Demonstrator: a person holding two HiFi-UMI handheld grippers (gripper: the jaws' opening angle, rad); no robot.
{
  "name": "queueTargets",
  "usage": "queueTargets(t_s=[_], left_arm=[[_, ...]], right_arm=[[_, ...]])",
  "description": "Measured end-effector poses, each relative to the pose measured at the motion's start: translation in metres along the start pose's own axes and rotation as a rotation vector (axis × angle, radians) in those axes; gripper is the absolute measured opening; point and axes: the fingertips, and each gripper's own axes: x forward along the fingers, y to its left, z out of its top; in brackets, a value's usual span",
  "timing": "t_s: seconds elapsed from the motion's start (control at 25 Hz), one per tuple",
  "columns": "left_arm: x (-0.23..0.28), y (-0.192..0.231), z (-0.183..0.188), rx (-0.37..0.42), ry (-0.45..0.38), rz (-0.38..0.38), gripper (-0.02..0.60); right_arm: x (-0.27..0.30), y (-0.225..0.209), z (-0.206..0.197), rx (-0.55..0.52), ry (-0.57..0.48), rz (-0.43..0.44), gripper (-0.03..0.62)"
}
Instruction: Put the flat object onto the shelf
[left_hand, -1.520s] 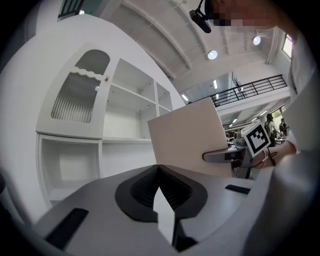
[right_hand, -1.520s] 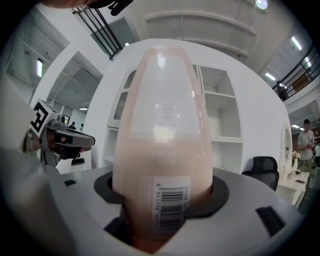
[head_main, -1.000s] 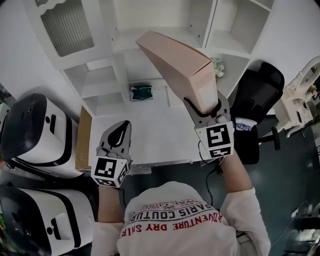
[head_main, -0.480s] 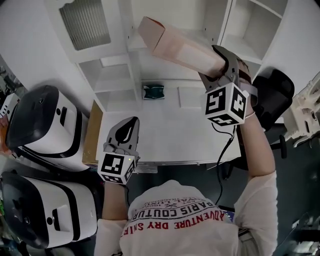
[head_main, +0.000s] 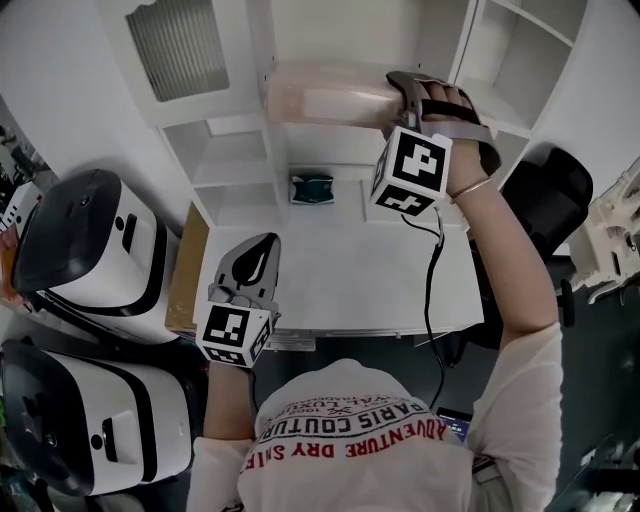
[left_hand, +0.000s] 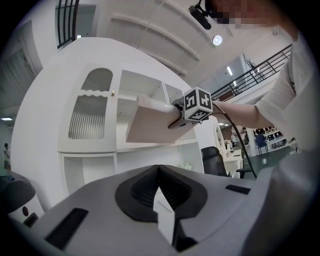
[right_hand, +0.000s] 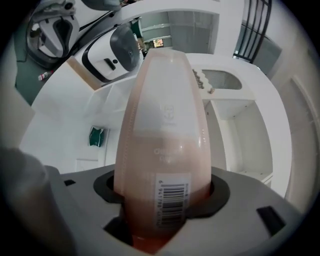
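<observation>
A flat pink carton (head_main: 325, 103) is clamped at one end in my right gripper (head_main: 400, 98), which is shut on it. It is held up in front of the white shelf unit (head_main: 255, 70), lying roughly level with its free end at the upright between two compartments. The right gripper view looks along the carton (right_hand: 165, 130) and shows a barcode near the right gripper (right_hand: 165, 200). From the left gripper view the carton (left_hand: 150, 127) hangs before the shelves. My left gripper (head_main: 258, 255) is shut and holds nothing, low over the white desk (head_main: 340, 270).
A small green packet (head_main: 312, 187) lies at the back of the desk, under the shelves. Two large white-and-black appliances (head_main: 70, 260) stand to the left. A black office chair (head_main: 545, 185) is to the right of the desk.
The right gripper has risen and rolled, swinging the carton from a steep tilt to nearly level and closer to the shelf opening. The left gripper has stayed in place.
</observation>
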Motion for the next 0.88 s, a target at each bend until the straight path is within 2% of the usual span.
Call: queueTargets(t_s=[0.16,0.52,0.88], left_arm=[[0.003,0.0,-0.002,-0.007,-0.002,0.02,0.014],[0.012,-0.004,-0.013,-0.019,0.022,0.068,0.014],[0.041,0.011,-0.03,-0.033,0.058,0.051,0.014]], right_arm=[[0.017,0.006,0.003,-0.079,0.03,-0.007,0.322],[0.059,0.021,-0.002,-0.063,0.01,0.037,0.332],[0.1,0.024,0.007,-0.043,-0.012,0.071,0.348]])
